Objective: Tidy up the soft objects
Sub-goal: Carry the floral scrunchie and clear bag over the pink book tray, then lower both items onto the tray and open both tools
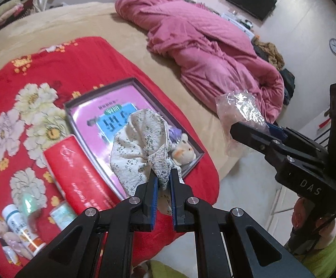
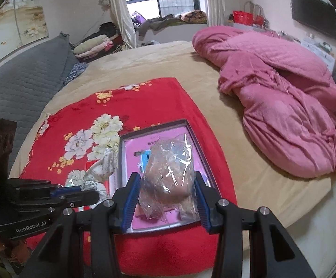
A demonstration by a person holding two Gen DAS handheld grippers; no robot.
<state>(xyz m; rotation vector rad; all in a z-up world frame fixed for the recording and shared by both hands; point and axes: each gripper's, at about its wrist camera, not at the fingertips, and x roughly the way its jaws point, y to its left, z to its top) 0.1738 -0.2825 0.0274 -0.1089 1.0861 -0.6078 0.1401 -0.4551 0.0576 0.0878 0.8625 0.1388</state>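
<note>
My left gripper (image 1: pixel 163 178) is shut on a bunched cream floral cloth (image 1: pixel 140 148), which hangs over the open grey box with a pink lining (image 1: pixel 140 85). A small plush toy (image 1: pixel 184 153) lies in the box's near corner. My right gripper (image 2: pixel 165 185) is shut on a clear plastic bag with a brownish soft thing inside (image 2: pixel 168 173), held above the same box (image 2: pixel 191 127). In the left wrist view the right gripper (image 1: pixel 237 129) and its bag (image 1: pixel 239 106) are off to the right, past the bed's edge. The right wrist view shows the left gripper (image 2: pixel 93 194) with the cloth (image 2: pixel 103 166) at the left.
The box rests on a red floral blanket (image 1: pixel 10 88) spread over a tan bed (image 2: pixel 158 60). A flat red packet (image 1: pixel 80 178) lies beside the box, with small bottles (image 1: pixel 17 227) and packets near it. A rumpled pink quilt (image 2: pixel 283 106) fills the bed's right side.
</note>
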